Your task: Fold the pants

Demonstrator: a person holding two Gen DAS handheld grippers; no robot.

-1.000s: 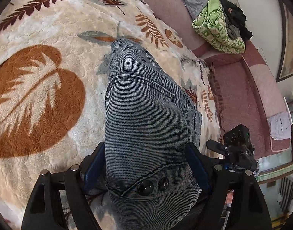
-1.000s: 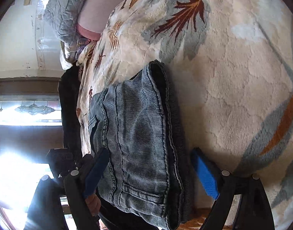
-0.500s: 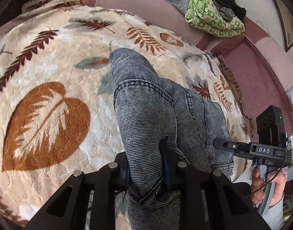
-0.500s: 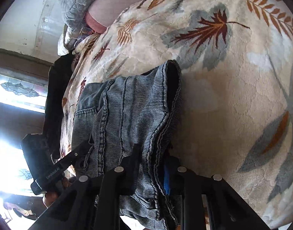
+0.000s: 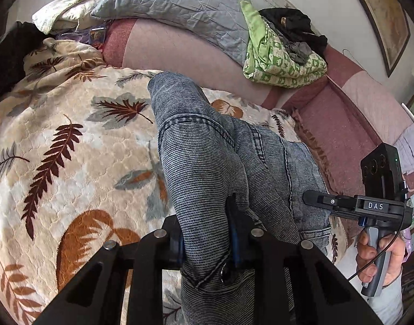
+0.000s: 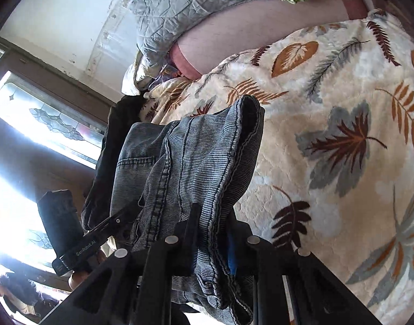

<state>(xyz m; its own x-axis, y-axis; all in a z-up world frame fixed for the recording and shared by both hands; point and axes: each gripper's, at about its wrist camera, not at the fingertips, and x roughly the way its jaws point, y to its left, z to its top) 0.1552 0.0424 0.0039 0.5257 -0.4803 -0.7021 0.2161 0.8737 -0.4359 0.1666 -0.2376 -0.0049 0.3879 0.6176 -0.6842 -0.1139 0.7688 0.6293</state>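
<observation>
Ribbed, faded blue-grey denim pants [image 5: 207, 168] bunch at frame centre over a plush cream leaf-print blanket [image 5: 71, 162]. The left gripper [image 5: 207, 241] clamps them; the right gripper [image 6: 211, 243] is closing on their stitched edge.

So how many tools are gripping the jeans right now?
2. The left tool pinches the jeans at one near corner; the right tool pinches the other, above the leaf-print blanket. None seems hidden.

A leaf-patterned blanket [image 5: 71, 140] covered the bed; a grey quilt [image 5: 179, 2] lay upper centre; a bright window [image 6: 31, 124] stood at left.
</observation>
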